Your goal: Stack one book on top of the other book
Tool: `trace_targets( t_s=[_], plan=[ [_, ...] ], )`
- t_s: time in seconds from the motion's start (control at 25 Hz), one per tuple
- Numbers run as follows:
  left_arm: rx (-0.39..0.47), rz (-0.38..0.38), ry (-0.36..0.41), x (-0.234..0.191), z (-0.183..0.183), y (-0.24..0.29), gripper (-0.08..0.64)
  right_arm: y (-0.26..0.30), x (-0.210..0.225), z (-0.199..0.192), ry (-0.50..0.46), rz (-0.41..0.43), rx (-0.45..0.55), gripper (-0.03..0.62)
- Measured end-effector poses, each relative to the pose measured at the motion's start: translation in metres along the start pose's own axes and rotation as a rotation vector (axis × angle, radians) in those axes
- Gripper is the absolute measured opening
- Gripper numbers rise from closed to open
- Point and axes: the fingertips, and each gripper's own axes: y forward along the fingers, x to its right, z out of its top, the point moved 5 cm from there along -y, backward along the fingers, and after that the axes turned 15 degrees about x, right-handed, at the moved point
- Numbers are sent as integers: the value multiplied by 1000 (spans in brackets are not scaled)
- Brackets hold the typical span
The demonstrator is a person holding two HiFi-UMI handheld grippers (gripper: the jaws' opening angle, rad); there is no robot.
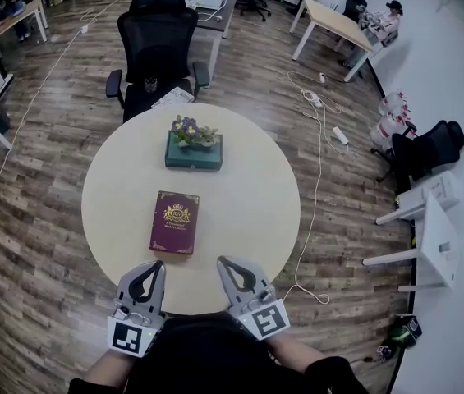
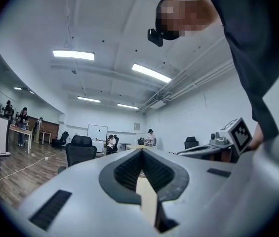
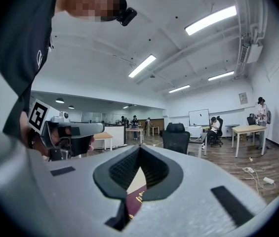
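Showing a round table [image 1: 248, 195] from above, with two books lying flat on it and well apart from each other. The dark red book [image 1: 174, 222] is lying a little left of the table's middle, towards the near edge, with its gold-printed cover facing up and nothing on top of it. The green book [image 1: 193, 156] is lying closer to the far edge and is carrying a small bunch of flowers [image 1: 192, 131] on its cover. A black office chair [image 1: 158, 43] is standing on the wooden floor just beyond the far edge.

Both grippers are hovering side by side at the near edge, pointing across the table towards the books and touching neither of them. The left gripper [image 1: 159, 263] is holding its jaws together at the tips with nothing between them; in the left gripper view [image 2: 141, 152] only the pale table top is showing through the slot behind the tips. The right gripper [image 1: 222, 261] is likewise keeping its jaws closed and empty; in the right gripper view [image 3: 139, 149] a strip of the dark red book [image 3: 134, 204] is showing through the slot, lying ahead of the gripper on the table.
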Motion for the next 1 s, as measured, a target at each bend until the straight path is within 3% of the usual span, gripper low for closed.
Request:
trace_targets(
  t_s=[0.08,0.24,0.56,0.68,0.84,1.0],
  plan=[
    [10,23,1,-4,2,1,6,0,3,3,-14,-2,12,6],
    [123,88,20,-12,23,12,6,-2,6,4,-36,-16,6,6],
    [70,116,15,-13,17,9,6,-5,7,-4,-25,-37,-16,5],
    [0,96,8,-11,2,-1,6,-4,10,-2,-21,-56,-1,5],
    [80,119,39,-12,17,8,6,-6,12,-2,-19,-69,-1,5],
    [83,112,47,-12,18,7,6,-9,11,-3,-28,-74,3,5]
  ],
)
